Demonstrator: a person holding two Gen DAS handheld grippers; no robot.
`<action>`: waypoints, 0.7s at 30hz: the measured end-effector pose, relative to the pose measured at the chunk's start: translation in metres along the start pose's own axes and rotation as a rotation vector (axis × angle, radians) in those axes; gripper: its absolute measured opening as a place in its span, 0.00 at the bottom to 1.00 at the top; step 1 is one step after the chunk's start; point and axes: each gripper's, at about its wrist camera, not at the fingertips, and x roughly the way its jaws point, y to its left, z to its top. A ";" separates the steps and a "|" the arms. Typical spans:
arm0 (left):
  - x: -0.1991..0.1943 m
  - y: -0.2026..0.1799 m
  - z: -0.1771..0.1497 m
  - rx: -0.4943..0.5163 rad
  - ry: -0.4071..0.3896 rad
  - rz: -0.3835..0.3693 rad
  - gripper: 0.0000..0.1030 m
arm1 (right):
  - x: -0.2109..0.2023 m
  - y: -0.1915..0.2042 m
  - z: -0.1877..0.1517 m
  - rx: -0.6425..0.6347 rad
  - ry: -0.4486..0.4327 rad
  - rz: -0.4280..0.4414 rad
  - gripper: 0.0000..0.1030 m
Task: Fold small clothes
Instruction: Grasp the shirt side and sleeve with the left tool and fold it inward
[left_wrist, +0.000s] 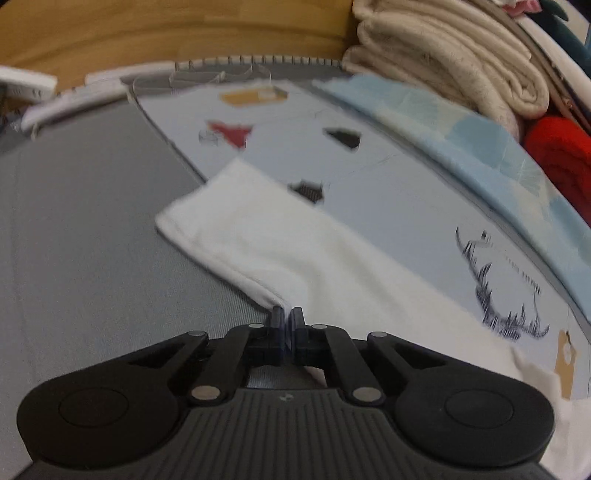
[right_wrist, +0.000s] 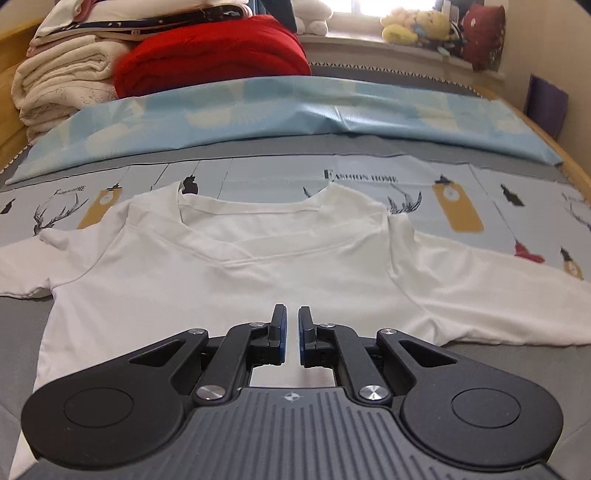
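step: starting sleeve fold | white T-shirt (right_wrist: 229, 273) lying flat on bed (left_wrist: 92, 240), collar at 12 o'clock | left gripper (left_wrist: 287, 317) jaws pinching sleeve hem | right gripper (right_wrist: 292, 321) jaws nearly closed, empty | tip: lifting hem low, keeping body unwrinkled

Left wrist view: heavy motion blur, worst on the printed sheet (left_wrist: 369, 155) and folded blankets (left_wrist: 443, 66) upper right; only the gripper body at bottom stays sharp. Right wrist view: crisp, soft even daylight. Window (right_wrist: 373, 7) at top centre blown out, mild glare. Shadows faint. Both fisheye: edges bow, corners vignette dark. White shirt (right_wrist: 221, 266) near clipping.
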 end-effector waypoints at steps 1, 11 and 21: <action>-0.011 -0.007 0.006 0.016 -0.058 -0.014 0.02 | 0.001 0.000 -0.001 -0.003 0.003 -0.004 0.06; -0.196 -0.121 -0.033 0.122 -0.244 -0.353 0.02 | -0.006 -0.019 0.005 0.112 -0.044 0.004 0.06; -0.241 -0.286 -0.183 0.461 -0.122 -0.615 0.02 | -0.007 -0.072 -0.008 0.265 -0.027 -0.060 0.04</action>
